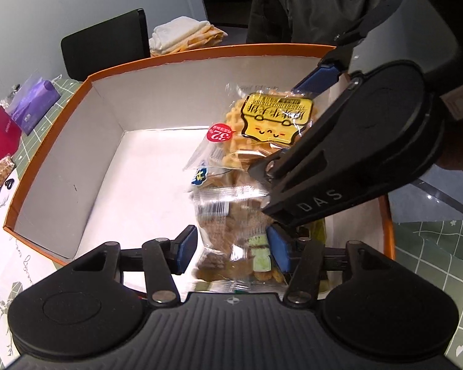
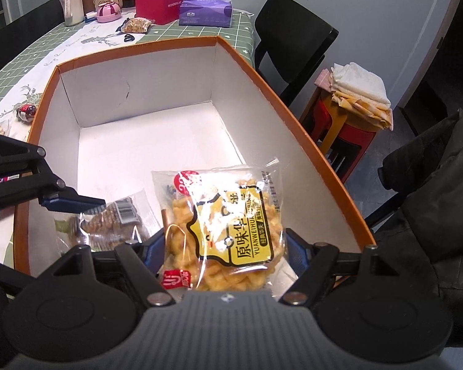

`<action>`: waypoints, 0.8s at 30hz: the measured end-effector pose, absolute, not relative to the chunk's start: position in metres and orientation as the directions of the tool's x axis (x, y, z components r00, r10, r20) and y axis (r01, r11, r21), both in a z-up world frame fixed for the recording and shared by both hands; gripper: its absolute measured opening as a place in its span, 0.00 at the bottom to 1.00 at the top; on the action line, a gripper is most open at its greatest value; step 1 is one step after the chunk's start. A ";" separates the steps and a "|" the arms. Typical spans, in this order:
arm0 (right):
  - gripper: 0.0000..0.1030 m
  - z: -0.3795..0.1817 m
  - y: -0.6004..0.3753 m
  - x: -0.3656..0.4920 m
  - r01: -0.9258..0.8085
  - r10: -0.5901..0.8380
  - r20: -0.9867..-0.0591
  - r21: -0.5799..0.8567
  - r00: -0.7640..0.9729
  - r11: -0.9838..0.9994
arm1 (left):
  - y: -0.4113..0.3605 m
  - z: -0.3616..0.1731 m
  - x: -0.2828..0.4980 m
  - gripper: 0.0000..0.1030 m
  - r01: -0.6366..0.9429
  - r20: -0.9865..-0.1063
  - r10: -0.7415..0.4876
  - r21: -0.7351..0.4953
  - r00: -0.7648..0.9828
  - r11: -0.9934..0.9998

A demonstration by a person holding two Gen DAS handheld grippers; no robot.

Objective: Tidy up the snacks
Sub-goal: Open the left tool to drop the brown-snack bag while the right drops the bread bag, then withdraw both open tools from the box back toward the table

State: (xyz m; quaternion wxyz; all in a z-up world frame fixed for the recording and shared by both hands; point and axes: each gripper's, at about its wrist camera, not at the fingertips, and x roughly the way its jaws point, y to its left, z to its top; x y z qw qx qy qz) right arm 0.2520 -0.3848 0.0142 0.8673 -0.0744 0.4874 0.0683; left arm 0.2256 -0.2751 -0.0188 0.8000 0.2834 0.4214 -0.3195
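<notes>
My left tool (image 1: pixel 228 251) straddles the brown snack bag (image 1: pixel 231 231) at the bottom centre of its frame. Its left pad stands clear of the wrapper, so I judge the grip let go and the bag resting on the box floor. My right tool (image 2: pixel 225 257) sits around the yellow waffle bag (image 2: pixel 222 225), low and centre in its frame. The blue pads flank the wrapper, but I cannot tell whether they press it or have parted.

Both bags are inside the orange-rimmed box (image 2: pixel 132 44), in its near corner, side by side. I judge that leaves the wide white floor beyond them free for more packs.

Outward, on the green checked counter (image 2: pixel 43 43), 1 small snack pack (image 2: pixel 135 25) waits at the upper left, beside the red box (image 2: pixel 159 3) and purple tissue pack (image 2: pixel 205 10).
</notes>
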 end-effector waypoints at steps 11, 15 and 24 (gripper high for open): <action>0.76 0.034 -0.389 0.247 -0.146 0.079 -0.821 -0.005 0.566 0.989 | -0.263 0.007 0.225 0.73 0.716 -0.823 -0.298 0.177 0.484 0.675; 0.76 0.044 -0.389 0.245 -0.127 0.088 -0.807 0.016 0.584 0.992 | -0.251 0.023 0.223 0.73 0.703 -0.801 -0.312 0.180 0.510 0.688; 0.76 0.063 -0.377 0.240 -0.126 0.105 -0.783 0.035 0.613 0.991 | -0.207 0.054 0.221 0.77 0.648 -0.758 -0.303 0.199 0.577 0.735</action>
